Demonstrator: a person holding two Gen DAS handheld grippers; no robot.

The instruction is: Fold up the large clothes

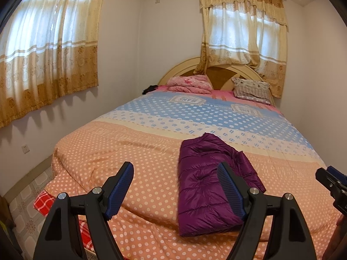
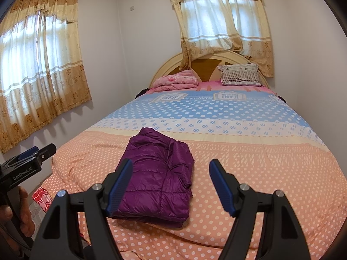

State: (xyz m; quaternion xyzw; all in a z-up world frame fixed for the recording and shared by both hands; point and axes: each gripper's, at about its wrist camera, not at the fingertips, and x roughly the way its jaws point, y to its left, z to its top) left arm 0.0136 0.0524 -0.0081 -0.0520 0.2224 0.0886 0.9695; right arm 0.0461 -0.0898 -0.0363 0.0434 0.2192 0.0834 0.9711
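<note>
Left wrist view. The left gripper (image 1: pixel 174 178) hangs above the foot of the bed (image 1: pixel 138 143), its blue-padded fingers (image 1: pixel 121 186) spread wide with nothing between them. At 9 o'clock hangs a gold floral curtain (image 1: pixel 47 49); at 7 o'clock a red checked cloth (image 1: pixel 44 203) shows at the mattress edge above the tiled floor (image 1: pixel 23 214). The purple puffer jacket (image 1: pixel 206 179) lies folded into a compact rectangle on the orange dotted quilt, toward 4 o'clock of centre; its long axis runs from the near edge of the bed toward the headboard (image 1: pixel 219 75), tilted slightly clockwise, with the rounded far end pointing to about 1 o'clock. Part of the jacket is hidden behind the gripper's right-hand finger. At 12 o'clock a folded pink blanket (image 1: pixel 190 83) and a striped pillow (image 1: pixel 252 88) rest against the headboard. At 3 o'clock the tip of the right gripper (image 1: pixel 331 179) enters the frame; its jaws cannot be judged here.

Right wrist view. At 9 o'clock the left gripper (image 2: pixel 34 153) appears side-on. The jacket (image 2: pixel 158 177) lies at centre, partly behind the left-hand finger, long axis again toward the headboard (image 2: pixel 208 65). The right gripper (image 2: pixel 170 179) is held clear of the fabric, jaws wide apart and holding nothing.
</note>
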